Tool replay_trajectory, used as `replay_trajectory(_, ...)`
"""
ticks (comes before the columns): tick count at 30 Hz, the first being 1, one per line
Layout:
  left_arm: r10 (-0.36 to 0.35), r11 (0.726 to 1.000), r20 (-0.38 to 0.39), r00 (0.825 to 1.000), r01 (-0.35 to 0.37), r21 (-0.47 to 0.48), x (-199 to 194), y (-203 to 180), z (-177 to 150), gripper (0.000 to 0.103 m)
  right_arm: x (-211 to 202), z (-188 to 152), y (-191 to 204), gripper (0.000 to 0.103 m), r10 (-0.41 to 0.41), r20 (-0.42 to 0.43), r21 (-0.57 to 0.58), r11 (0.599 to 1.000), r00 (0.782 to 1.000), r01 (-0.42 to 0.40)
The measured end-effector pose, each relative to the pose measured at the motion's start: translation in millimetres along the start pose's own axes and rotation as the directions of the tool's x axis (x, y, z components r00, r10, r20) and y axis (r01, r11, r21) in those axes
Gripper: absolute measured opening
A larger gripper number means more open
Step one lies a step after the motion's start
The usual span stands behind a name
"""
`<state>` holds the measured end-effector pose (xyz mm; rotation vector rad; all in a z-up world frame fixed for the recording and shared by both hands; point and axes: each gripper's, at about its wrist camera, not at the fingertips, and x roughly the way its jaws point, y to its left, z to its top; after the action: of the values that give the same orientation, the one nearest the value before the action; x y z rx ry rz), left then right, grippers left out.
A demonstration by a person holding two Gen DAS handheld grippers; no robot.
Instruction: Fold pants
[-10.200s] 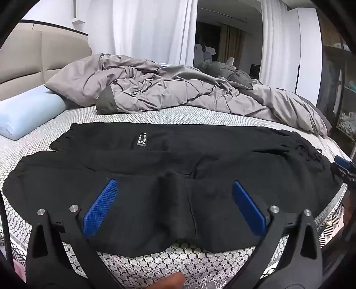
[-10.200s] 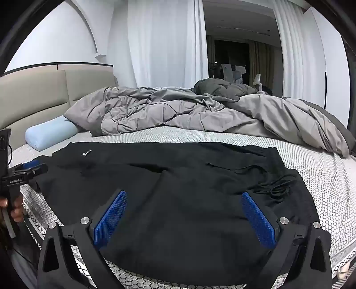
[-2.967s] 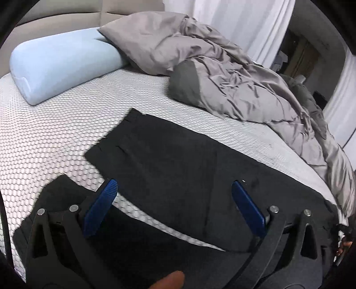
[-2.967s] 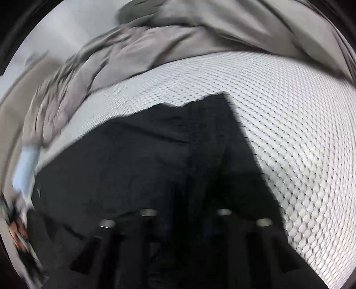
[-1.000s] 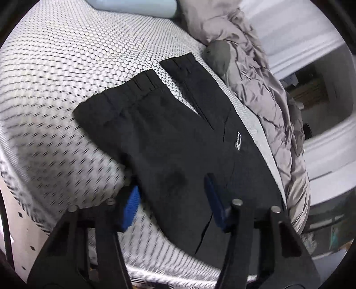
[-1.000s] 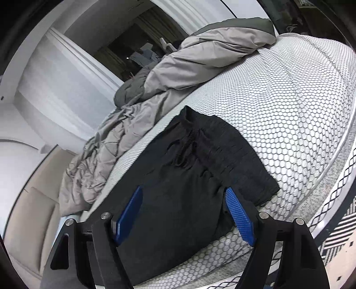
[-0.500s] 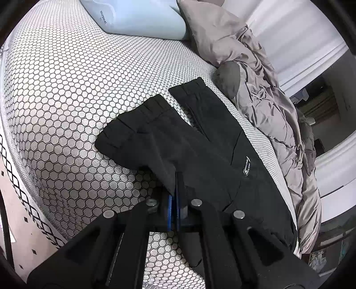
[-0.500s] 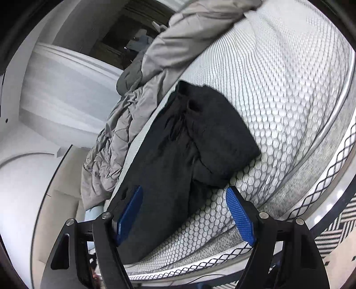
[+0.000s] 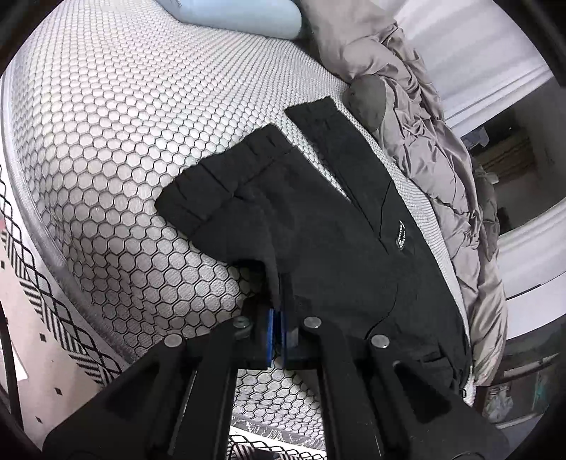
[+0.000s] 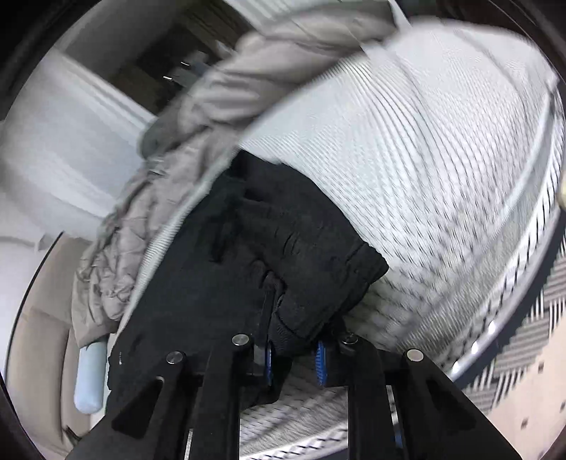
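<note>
Black pants (image 9: 339, 226) lie across the honeycomb-patterned mattress (image 9: 116, 116), cuffs to the left, with a small white label on the far leg. My left gripper (image 9: 277, 329) is shut on the near edge of the front leg, just behind its cuff. In the right wrist view the pants' waistband end (image 10: 293, 247) is bunched near the bed's edge. My right gripper (image 10: 293, 354) has closed on this bunched fabric, with a small gap between the blue pads. That view is motion-blurred.
A crumpled grey duvet (image 9: 417, 116) lies along the far side of the bed, with a light blue bolster pillow (image 9: 240, 14) at the head. The mattress edge (image 9: 39, 226) and a black-and-white patterned floor (image 9: 46, 329) lie close below my left gripper.
My left gripper stays shut on the leg edge, which it closed on half a second before. My right gripper has narrowed from wide open onto the waistband end and is moving fast.
</note>
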<state>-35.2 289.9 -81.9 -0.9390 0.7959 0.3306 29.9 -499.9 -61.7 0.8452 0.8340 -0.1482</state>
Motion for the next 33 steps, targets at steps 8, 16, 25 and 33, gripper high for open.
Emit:
replay_trajectory(8, -0.089, 0.993, 0.136, 0.987, 0.078, 0.085, -40.1, -32.2, 9.1, 0.0, -46.1, -0.1, 33.5, 0.016, 0.121, 0.157, -0.087, 0.99, 0.98, -0.108)
replay_trajectory(16, -0.083, 0.984, 0.181, 0.98, 0.052, 0.17, -39.1, -111.3, 72.6, 0.0, -52.5, 40.6, 93.6, 0.016, 0.094, 0.225, -0.163, 0.985, 0.97, -0.057)
replay_trajectory(25, 0.024, 0.971, 0.072, 0.997, -0.04, 0.235, 74.6, -196.4, 164.6, 0.0, 26.8, 128.0, 150.0, 0.017, 0.037, 0.17, -0.176, 0.984, 0.985, -0.007)
replay_trajectory(33, 0.123, 0.949, 0.018, 0.992, -0.123, 0.29, 188.4, -216.5, 209.7, 0.041, 159.1, 186.9, 180.7, 0.03, -0.071, 0.084, -0.181, 0.98, 0.994, 0.085)
